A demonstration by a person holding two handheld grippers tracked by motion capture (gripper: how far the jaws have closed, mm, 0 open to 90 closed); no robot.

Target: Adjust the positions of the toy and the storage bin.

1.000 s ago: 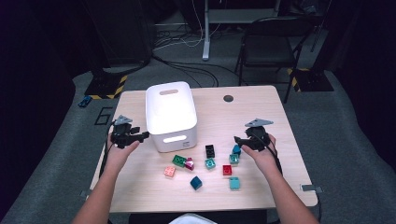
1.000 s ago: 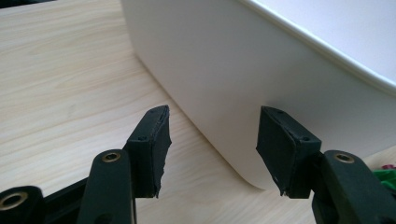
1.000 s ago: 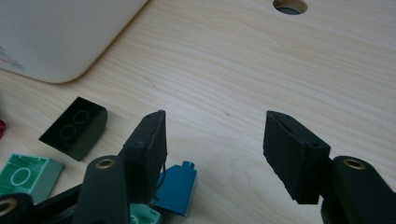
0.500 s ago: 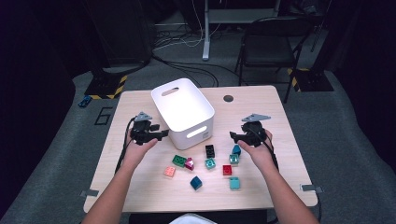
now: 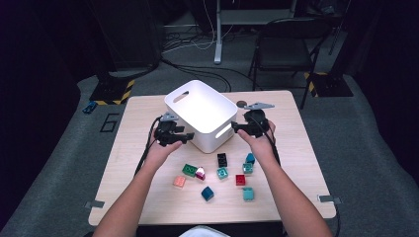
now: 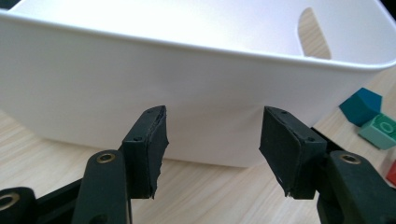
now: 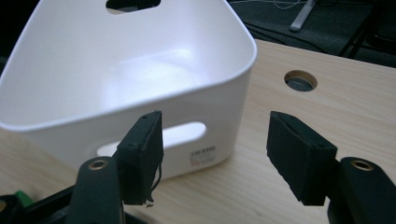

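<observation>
A white bin (image 5: 200, 113) stands skewed on the middle of the table, one corner toward me. My left gripper (image 5: 185, 137) is at its near left wall (image 6: 187, 93), with the wall close ahead of the open jaws. My right gripper (image 5: 237, 127) is at the near right wall, facing the slot handle (image 7: 180, 135). Both grippers' jaws have just been opening, and nothing is between them (image 6: 212, 144) (image 7: 215, 149). Several small blocks lie in front of the bin, among them a green one (image 5: 188, 170), a black one (image 5: 222, 159) and a red one (image 5: 240, 179).
The wooden table (image 5: 133, 128) has a round cable hole (image 7: 300, 80) behind the right gripper. A black chair (image 5: 284, 44) and cables are on the floor beyond the far edge. Blue and teal blocks (image 6: 369, 114) lie right of the bin.
The bin has turned and shifted to the right and back. My left gripper has travelled right with it; my right gripper has come up and left to the bin. Both jaws stand wider.
</observation>
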